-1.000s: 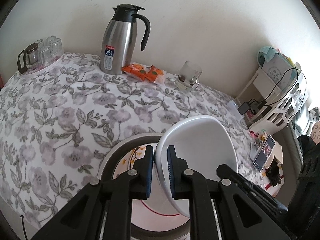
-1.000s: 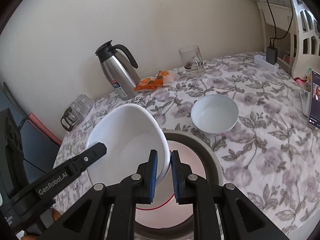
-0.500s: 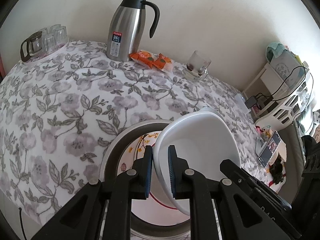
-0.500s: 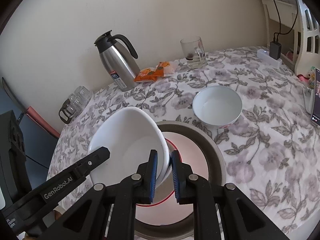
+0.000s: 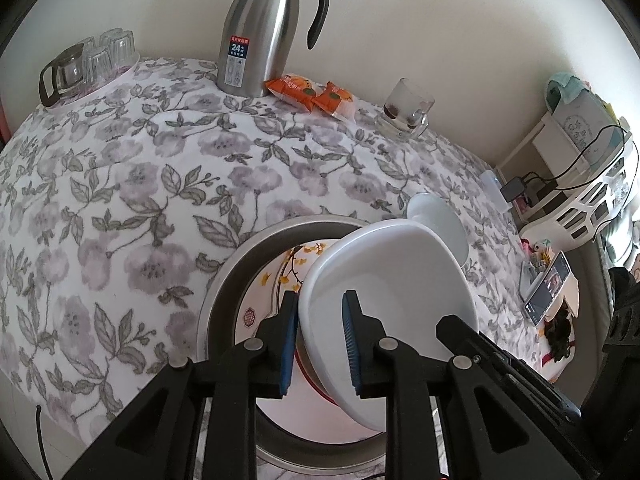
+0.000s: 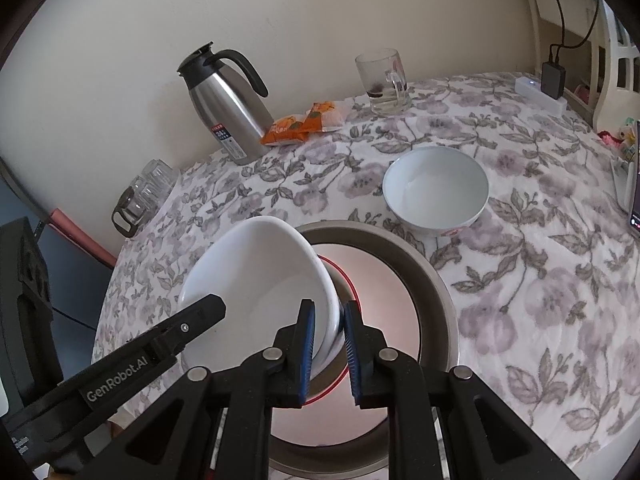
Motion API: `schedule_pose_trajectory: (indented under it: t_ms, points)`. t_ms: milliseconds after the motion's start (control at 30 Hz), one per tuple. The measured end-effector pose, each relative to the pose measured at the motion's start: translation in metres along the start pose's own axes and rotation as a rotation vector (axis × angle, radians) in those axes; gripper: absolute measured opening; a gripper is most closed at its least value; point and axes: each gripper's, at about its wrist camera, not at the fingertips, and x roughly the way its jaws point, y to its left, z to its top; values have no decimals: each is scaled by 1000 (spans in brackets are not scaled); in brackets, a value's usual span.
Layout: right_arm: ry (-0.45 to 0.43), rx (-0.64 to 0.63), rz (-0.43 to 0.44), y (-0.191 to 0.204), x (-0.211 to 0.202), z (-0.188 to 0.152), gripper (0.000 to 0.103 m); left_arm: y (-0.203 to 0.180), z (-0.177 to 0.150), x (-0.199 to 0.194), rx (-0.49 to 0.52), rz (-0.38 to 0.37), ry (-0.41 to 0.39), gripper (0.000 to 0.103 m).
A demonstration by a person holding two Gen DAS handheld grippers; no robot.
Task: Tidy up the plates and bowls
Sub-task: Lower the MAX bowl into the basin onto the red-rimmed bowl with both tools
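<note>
White bowl in my tongs, blue pads on black fingers. Under it a plate with yellow flowers, red rim, in a grey-brown tray. Tablecloth white with mauve-grey florals. Steel jug, black lid. Orange packets, snacks probably.

You are in a home, at a dining spot against a plain cream wall: the surface wears a floral cloth, with a steel thermos jug, upturned glasses on a tray, orange snack packets and a glass mug. Beside it, a white shelf unit holds household clutter and a plugged-in charger
</note>
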Motion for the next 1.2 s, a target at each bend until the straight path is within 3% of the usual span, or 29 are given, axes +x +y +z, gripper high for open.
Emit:
schedule_pose_trajectory:
  t_ms: [800,1200]
  points:
    - [35,29,0,-8,11,-2,18,-1,0,6,8,6,18,21]
    - [46,30,43,-13,10,0,19,-5,-1,11,32,69,17,21]
